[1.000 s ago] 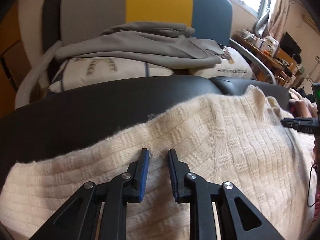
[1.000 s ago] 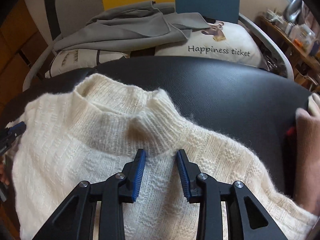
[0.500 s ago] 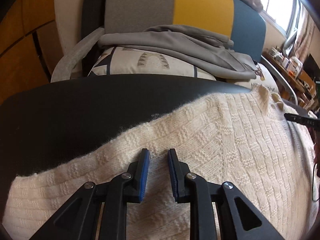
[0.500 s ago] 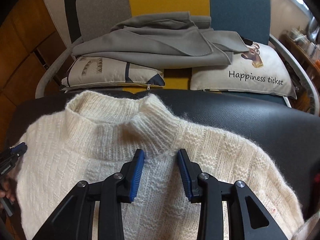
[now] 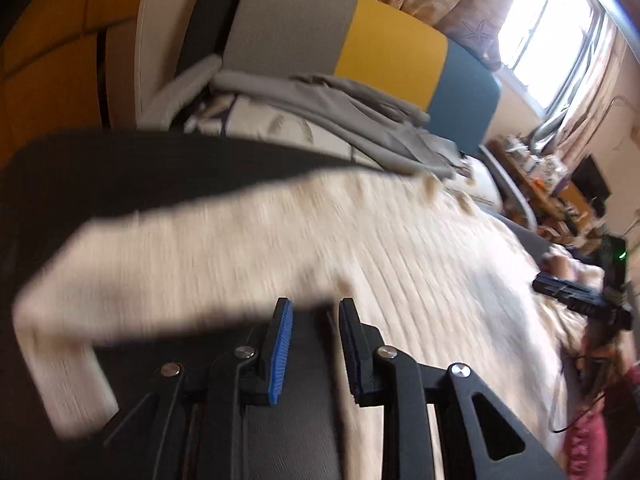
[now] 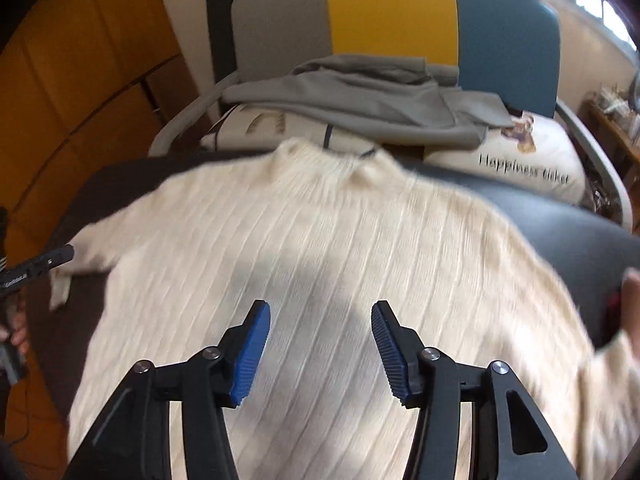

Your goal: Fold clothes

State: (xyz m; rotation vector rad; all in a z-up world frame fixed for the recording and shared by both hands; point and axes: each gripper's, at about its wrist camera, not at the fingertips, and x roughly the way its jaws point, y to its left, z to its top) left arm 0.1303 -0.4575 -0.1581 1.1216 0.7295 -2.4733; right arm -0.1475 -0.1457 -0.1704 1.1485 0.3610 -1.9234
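A cream knitted sweater (image 6: 320, 240) lies spread on the black table (image 6: 560, 216), collar toward the far edge. Its left sleeve (image 5: 160, 272) stretches out to the left, and the cuff end bends down toward me. In the left wrist view, my left gripper (image 5: 315, 306) hovers by the sleeve's underarm, partly over bare table, open with nothing between its blue pads. My right gripper (image 6: 320, 308) hangs over the middle of the sweater's body, open wide and empty. Both views are blurred by motion. The other gripper shows at the edge of each view: right gripper (image 5: 580, 300), left gripper (image 6: 40, 266).
Behind the table stands a seat with a grey, yellow and blue back (image 6: 392, 20). A grey garment (image 6: 360, 100) lies on its printed cushions (image 6: 532, 160). Orange wood panels (image 6: 60, 100) are at the left, a cluttered shelf (image 5: 540, 168) at the right. A hand (image 6: 632, 284) shows at the right edge.
Both grippers have pulled back from the sweater's top edge. The right one opened wider over the body. The left one swung down to the sleeve's underarm.
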